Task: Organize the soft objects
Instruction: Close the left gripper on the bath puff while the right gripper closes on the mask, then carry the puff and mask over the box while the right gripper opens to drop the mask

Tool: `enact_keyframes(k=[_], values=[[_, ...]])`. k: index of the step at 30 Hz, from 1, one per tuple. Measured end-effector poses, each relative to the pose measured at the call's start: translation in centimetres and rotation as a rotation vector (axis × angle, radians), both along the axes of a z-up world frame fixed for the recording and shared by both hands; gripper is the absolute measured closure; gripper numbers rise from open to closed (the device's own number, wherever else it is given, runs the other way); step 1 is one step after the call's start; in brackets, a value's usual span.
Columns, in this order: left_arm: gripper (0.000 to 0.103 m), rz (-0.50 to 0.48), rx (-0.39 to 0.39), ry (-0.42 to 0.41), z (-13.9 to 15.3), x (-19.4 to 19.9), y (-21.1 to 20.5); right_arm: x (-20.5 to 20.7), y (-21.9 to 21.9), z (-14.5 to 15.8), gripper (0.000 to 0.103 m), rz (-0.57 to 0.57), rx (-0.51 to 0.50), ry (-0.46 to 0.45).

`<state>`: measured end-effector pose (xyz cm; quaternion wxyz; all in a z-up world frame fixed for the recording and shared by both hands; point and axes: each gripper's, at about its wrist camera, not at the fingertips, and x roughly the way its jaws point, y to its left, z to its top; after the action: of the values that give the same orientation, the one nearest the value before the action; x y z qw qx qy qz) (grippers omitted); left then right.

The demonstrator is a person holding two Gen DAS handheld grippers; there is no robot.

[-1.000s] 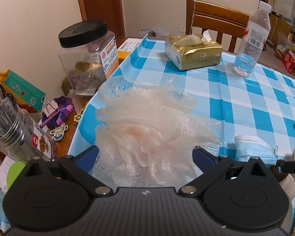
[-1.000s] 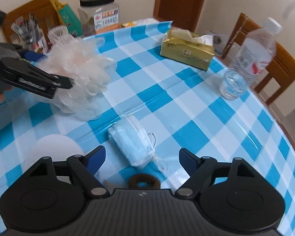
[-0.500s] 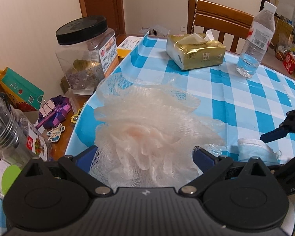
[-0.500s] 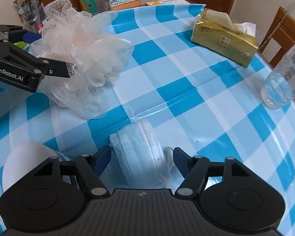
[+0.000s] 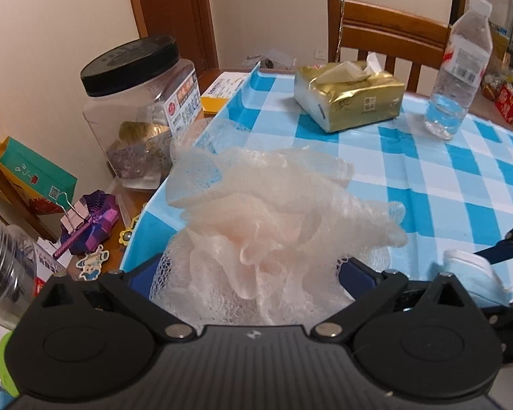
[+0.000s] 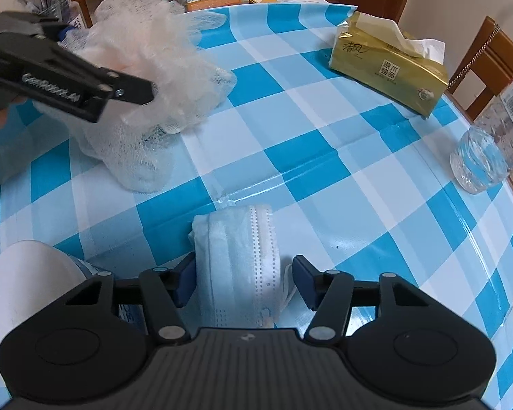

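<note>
A pale pink mesh bath pouf (image 5: 270, 225) is held just above the blue checked tablecloth (image 5: 427, 184), with my left gripper (image 5: 249, 273) shut on its lower part. The right wrist view shows the same pouf (image 6: 154, 68) at the upper left, behind the left gripper's black finger (image 6: 85, 85). A folded light blue face mask (image 6: 236, 259) lies on the cloth between the fingers of my right gripper (image 6: 244, 283). Those jaws are closing: the left pad touches the mask's edge, the right pad stands a little off it. The mask (image 5: 468, 270) also shows at the left wrist view's right edge.
A gold tissue pack (image 6: 390, 71) and a water bottle (image 6: 485, 157) stand towards the far side. A black-lidded plastic jar (image 5: 136, 116), clips and small clutter sit off the cloth's left edge. A white rounded object (image 6: 30, 273) lies left of the mask. A wooden chair (image 5: 386, 30) stands behind.
My right gripper has come down over the mask and its jaws have narrowed around it. The left gripper with the pouf has drifted slightly, still gripping.
</note>
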<state>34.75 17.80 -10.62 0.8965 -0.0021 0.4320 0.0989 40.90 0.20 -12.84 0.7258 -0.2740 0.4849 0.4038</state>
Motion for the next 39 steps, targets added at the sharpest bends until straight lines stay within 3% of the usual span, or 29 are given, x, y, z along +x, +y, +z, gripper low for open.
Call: enact_keyframes(k=[13,16,20,26,39], values=[[0.001,-0.013,-0.054,0.044,-1.0,0.6,0.7,-0.4,0.4,0.0,0.06,0.005,-0.004,-0.023],[0.013,-0.022,-0.067,0.041,-0.8,0.6,0.8,-0.6,0.5,0.2,0.069,0.005,-0.008,-0.031],[0.03,-0.04,-0.077,0.031,-0.4,0.3,0.7,-0.6,0.2,0.6,0.071,-0.004,0.004,-0.038],[0.046,-0.08,-0.09,0.024,0.6,-0.3,0.9,-0.7,-0.1,1.5,0.072,-0.019,0.007,-0.06],[0.057,-0.166,-0.129,0.022,3.6,-2.2,0.5,-1.8,-1.5,4.9,0.072,-0.061,0.025,-0.094]])
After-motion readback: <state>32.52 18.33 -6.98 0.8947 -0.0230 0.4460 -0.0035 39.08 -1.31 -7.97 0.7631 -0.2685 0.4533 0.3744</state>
